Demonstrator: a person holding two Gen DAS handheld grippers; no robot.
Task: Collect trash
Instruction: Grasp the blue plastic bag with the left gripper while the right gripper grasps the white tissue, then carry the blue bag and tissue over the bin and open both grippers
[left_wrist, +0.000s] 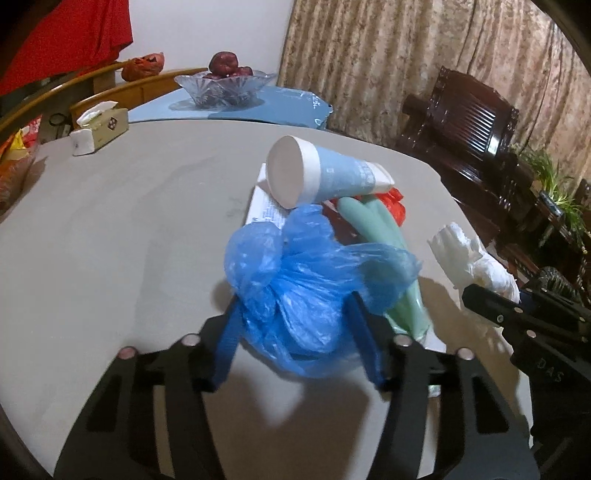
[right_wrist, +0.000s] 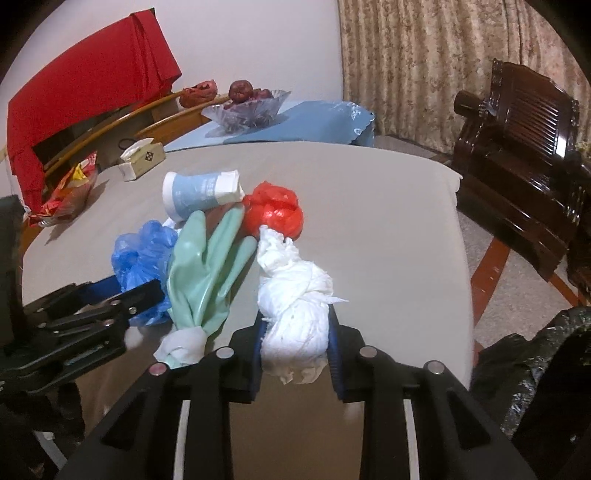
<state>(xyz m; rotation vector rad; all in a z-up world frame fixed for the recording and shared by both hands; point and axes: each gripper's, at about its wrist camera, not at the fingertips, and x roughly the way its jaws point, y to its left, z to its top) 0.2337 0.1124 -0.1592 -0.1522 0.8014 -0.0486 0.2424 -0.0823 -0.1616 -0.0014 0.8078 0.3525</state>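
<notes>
Left gripper (left_wrist: 291, 321) jaws pinch the blue bag (left_wrist: 295, 288) between them; right gripper (right_wrist: 295, 343) clamps the white wad (right_wrist: 295, 314), long axis running forward.

The left gripper (left_wrist: 291, 317) is pointing down at a slant over the tabletop (left_wrist: 110, 240), its blue fingers (left_wrist: 229, 332) pressing on either side of a crumpled blue plastic bag (left_wrist: 303, 288). The right gripper (right_wrist: 295, 332) is angling down likewise just beside it, its fingers (right_wrist: 334, 347) squeezing a twisted white paper wad (right_wrist: 295, 314). Neither person's hand is showing.
</notes>
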